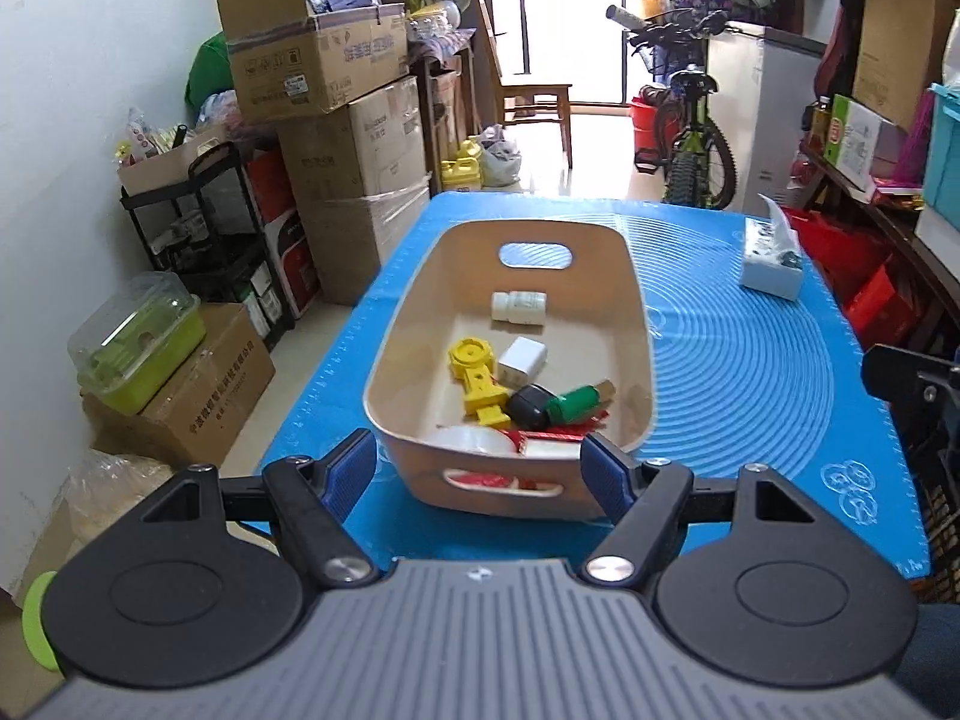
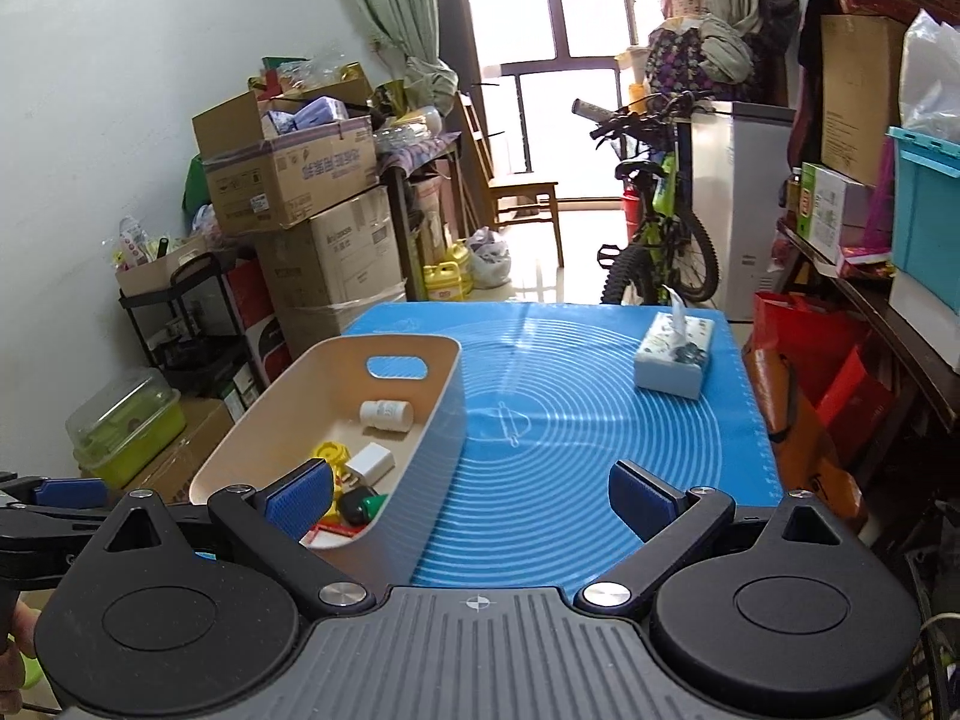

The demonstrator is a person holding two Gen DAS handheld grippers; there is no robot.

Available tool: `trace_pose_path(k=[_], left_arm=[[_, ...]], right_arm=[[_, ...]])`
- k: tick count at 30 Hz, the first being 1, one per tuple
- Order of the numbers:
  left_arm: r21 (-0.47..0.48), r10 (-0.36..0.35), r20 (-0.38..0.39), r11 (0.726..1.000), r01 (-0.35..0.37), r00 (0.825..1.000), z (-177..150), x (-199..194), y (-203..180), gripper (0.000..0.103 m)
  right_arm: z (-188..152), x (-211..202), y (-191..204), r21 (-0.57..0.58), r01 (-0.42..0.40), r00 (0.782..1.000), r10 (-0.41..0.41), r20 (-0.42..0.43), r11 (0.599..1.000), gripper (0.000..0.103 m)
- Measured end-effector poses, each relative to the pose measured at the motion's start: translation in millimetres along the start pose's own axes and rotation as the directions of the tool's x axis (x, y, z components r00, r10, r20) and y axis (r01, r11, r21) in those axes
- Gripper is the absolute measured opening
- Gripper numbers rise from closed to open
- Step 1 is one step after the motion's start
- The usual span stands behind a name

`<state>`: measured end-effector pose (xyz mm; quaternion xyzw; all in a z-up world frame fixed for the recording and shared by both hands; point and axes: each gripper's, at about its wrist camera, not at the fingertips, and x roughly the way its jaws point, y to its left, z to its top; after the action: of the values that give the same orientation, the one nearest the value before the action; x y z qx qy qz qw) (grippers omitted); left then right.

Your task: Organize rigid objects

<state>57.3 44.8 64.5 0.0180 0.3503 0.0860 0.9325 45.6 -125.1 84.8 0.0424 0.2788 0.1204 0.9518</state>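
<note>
We see both the left hand-held gripper [image 1: 477, 471] and right hand-held gripper [image 2: 471, 495] spread wide, holding nothing. The basket [image 1: 636, 324] at frame centre holds a bottle [image 1: 519, 307].

Bare blue mat [image 2: 576, 450] lies open across the frame's centre and right, bounded by the beige bin [image 2: 441, 420] at left and the tissue box [image 2: 672, 360] upper right.

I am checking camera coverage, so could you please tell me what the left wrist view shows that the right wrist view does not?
Only the left wrist view shows the bin's near handle slot, the white bowl and the whole yellow part.

Only the right wrist view shows the bin's outer side wall and the left gripper at its edge.

Both show the bin, white bottle, white cube, tissue box and blue mat, with open, empty jaws.
</note>
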Motion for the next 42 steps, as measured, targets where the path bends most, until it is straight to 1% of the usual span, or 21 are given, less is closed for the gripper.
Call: trace_pose_path(k=[4, 7, 11, 14, 18, 22, 24, 27, 33, 39, 42], left_arm=[[0.015, -0.01, 0.006, 1.0, 0.01, 1.0, -13.5, -6.0, -4.8, 0.076], [0.017, -0.023, 0.006, 1.0, 0.023, 1.0, -24.9, -10.0, -7.4, 0.076], [0.028, -0.033, 0.002, 0.999, 0.033, 0.999, -38.3, -13.6, -10.0, 0.076], [0.019, -0.043, 0.005, 0.999, 0.043, 0.999, -48.3, -17.3, -9.0, 0.076], [0.036, -0.041, 0.026, 0.999, 0.04, 0.999, -60.1, -23.0, -11.6, 0.076], [0.02, -0.05, 0.038, 0.999, 0.05, 0.998, -69.7, -27.4, -12.5, 0.076], [0.029, -0.052, 0.049, 0.998, 0.051, 0.997, -74.6, -30.6, -15.1, 0.076], [0.042, -0.052, 0.068, 0.998, 0.049, 0.996, -77.5, -35.4, -18.3, 0.076], [0.023, -0.055, 0.106, 0.998, 0.052, 0.993, -82.8, -42.1, -19.5, 0.076], [0.059, -0.055, 0.15, 0.997, 0.047, 0.987, -88.0, -46.3, -30.3, 0.076], [0.069, -0.06, 0.152, 0.996, 0.05, 0.987, -90.7, -43.8, -32.3, 0.076]], right_arm=[[-14.9, -10.9, 0.3, -0.004, 0.029, 1.0, -0.029, -0.002, 1.0, 0.098], [-25.9, -18.5, 1.9, -0.003, 0.035, 0.999, -0.035, -0.009, 0.999, 0.098], [-41.2, -30.2, 3.2, -0.007, 0.053, 0.999, -0.053, 0.0, 0.999, 0.098], [-51.0, -39.0, 5.3, -0.006, 0.061, 0.998, -0.061, 0.007, 0.998, 0.098], [-62.8, -47.9, 6.6, -0.001, 0.068, 0.998, -0.068, 0.017, 0.998, 0.098], [-74.3, -55.0, 8.9, -0.003, 0.075, 0.997, -0.075, 0.031, 0.997, 0.098], [-80.8, -59.0, 7.7, -0.002, 0.081, 0.996, -0.081, 0.044, 0.997, 0.098], [-87.3, -66.0, 7.0, 0.011, 0.089, 0.994, -0.089, 0.061, 0.996, 0.098], [-97.8, -78.7, 2.4, 0.017, 0.105, 0.988, -0.106, 0.114, 0.994, 0.098], [-104.2, -85.8, 0.7, 0.012, 0.103, 0.982, -0.103, 0.156, 0.995, 0.098], [-108.6, -85.3, 0.8, 0.003, 0.107, 0.98, -0.106, 0.165, 0.994, 0.098]])
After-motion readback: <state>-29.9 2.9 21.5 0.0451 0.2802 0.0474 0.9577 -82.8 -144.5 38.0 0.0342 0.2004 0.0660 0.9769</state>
